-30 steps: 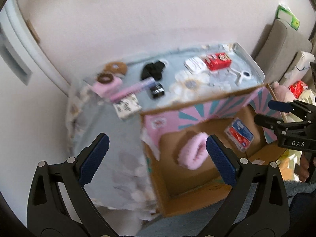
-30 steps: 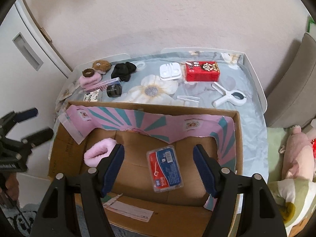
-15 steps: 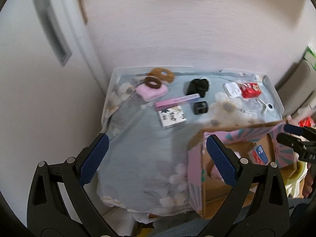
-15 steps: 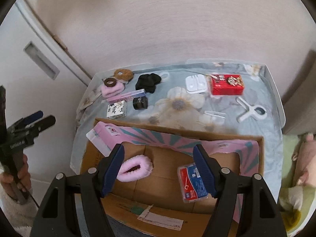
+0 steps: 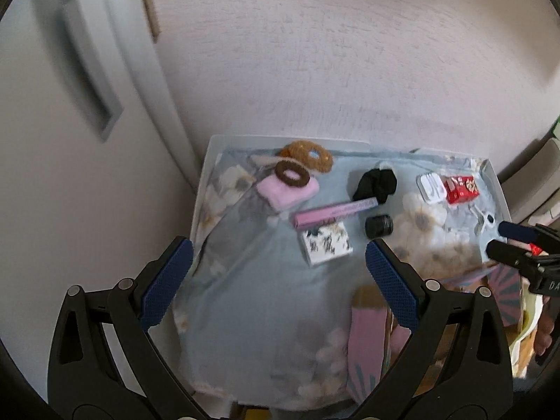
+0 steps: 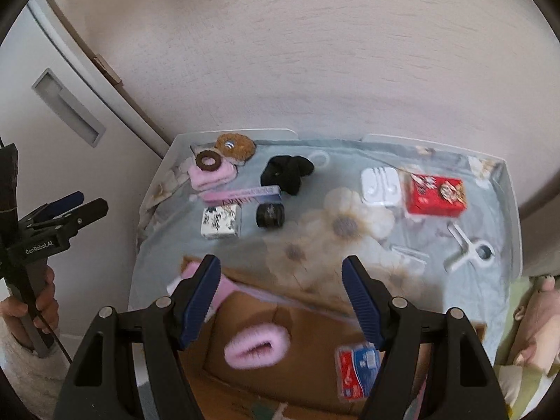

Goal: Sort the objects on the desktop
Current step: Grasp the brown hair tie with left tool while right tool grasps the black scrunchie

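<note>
My left gripper [image 5: 278,280] hangs above the table [image 5: 245,301] with its jaws wide apart and nothing between them. My right gripper [image 6: 281,297] is just as open and empty, over the far wall of the box [image 6: 315,385]. The box sits at the near edge of the table. Inside it lie a pink scrunchie [image 6: 257,346] and, well apart to its right, a red and blue packet [image 6: 357,371]. Beyond the box, on the cloth, things lie loose: a patterned box [image 6: 221,221] just beside a black jar [image 6: 269,215], a pink tube [image 6: 241,194] behind them, black cloth [image 6: 285,171], a white case [image 6: 379,185] touching a red carton [image 6: 435,194], and a white clip [image 6: 469,252].
</note>
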`<state>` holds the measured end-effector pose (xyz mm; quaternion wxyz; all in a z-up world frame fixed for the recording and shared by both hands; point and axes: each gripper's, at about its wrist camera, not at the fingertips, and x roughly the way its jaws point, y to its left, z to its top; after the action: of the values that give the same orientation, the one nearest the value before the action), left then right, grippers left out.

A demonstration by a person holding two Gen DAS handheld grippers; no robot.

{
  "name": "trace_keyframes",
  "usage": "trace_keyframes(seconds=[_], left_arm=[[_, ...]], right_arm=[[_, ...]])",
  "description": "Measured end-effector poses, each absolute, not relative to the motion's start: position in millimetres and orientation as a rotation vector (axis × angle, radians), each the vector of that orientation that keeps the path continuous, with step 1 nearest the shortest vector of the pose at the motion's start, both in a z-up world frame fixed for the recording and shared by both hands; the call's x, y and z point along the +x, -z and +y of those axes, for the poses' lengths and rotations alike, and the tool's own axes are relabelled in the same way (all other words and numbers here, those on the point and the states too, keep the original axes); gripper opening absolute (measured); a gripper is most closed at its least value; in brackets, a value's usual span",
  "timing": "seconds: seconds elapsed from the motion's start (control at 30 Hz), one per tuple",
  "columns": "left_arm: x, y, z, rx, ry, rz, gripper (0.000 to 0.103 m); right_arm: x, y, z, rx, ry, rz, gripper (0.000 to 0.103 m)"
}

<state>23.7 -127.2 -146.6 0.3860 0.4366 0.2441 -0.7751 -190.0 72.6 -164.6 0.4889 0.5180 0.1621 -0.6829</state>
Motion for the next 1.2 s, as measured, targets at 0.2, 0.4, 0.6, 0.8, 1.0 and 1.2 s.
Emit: trace_keyframes(seconds=[0.2,0.4,0.6,0.8,1.0,1.2], left_arm=[[-7.3,177.1,-167.0,1.142,2.016,0.680,0.099],[-32.5,225.6,-197.3,1.191,2.004,0.729,0.099],[-55.2,253.4,-215.5,1.250,1.984,0.682,0.099],[-69.3,272.6,-222.4,1.290,1.972,0.664,0.099],[-70.8,283.5,-231.7,1.283,1.961,0.696,0.098],[-69.4,290.3,-241.4,1.286,1.951,0.718,0.095]], right_arm=[[-196.4,179.3,23.1,1.284,1.621,0.445,0.068],[-212.4,218.4,-20.5,1.377,1.638,0.498,0.068],[-222.3,254.7,-49.2,1.439,1.644,0.591,0.068],[-235.4,277.9,-62.8,1.509,1.616,0.580,0.068],[-246.8,288.8,-70.6,1.552,1.594,0.540,0.068],[-252.6,297.8,-78.1,1.592,1.566,0.486,0.068]])
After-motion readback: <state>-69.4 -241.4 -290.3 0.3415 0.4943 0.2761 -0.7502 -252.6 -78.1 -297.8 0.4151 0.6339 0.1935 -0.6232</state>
